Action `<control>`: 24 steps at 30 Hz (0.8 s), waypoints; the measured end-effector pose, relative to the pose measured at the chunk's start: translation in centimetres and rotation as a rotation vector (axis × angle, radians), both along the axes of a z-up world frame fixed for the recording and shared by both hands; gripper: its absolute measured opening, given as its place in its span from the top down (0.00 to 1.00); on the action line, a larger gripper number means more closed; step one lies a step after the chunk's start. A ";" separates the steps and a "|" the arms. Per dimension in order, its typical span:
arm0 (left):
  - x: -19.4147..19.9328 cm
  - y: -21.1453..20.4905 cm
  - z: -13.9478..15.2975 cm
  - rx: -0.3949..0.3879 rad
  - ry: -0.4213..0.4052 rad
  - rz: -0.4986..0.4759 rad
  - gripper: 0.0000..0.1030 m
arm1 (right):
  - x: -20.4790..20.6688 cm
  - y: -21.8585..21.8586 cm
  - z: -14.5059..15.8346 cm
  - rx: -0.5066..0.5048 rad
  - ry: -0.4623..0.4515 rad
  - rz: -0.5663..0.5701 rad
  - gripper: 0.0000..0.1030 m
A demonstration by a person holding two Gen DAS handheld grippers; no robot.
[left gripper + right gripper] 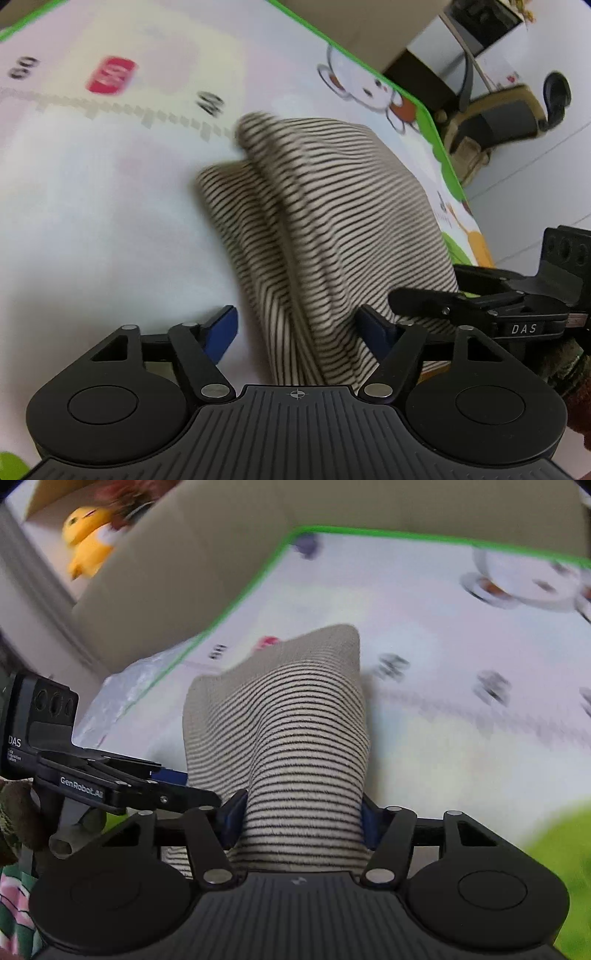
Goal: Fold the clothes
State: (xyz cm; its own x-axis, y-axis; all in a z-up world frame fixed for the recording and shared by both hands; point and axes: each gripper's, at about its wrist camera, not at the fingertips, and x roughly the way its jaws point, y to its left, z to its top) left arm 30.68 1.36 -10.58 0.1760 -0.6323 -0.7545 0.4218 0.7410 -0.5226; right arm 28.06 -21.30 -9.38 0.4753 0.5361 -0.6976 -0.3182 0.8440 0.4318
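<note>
The striped knit garment [332, 229] is lying bunched on the cartoon play mat [92, 192], its near end running between both tools. The right gripper [301, 821] is pinching a thick gather; the left gripper [299, 332] is standing spread around a fold. It is looking soft, light and limp, so edges or corners are offering the surest hold.

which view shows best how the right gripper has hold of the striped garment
The right wrist view: the striped garment bunches between the blue pads of the right gripper, which press its sides. The left wrist view catches only that gripper's black linkage from the side at the cloth's edge.
</note>
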 end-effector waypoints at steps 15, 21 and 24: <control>3.8 10.3 1.2 0.112 -0.207 0.281 0.35 | 7.0 13.1 -0.9 -0.096 0.007 0.141 0.39; 3.6 11.0 1.1 0.102 -0.222 0.252 0.32 | 5.0 13.6 -0.3 -0.152 -0.041 0.150 0.37; 3.2 12.1 1.8 0.078 -0.220 0.288 0.39 | 4.2 14.3 -0.2 -0.197 -0.087 0.132 0.35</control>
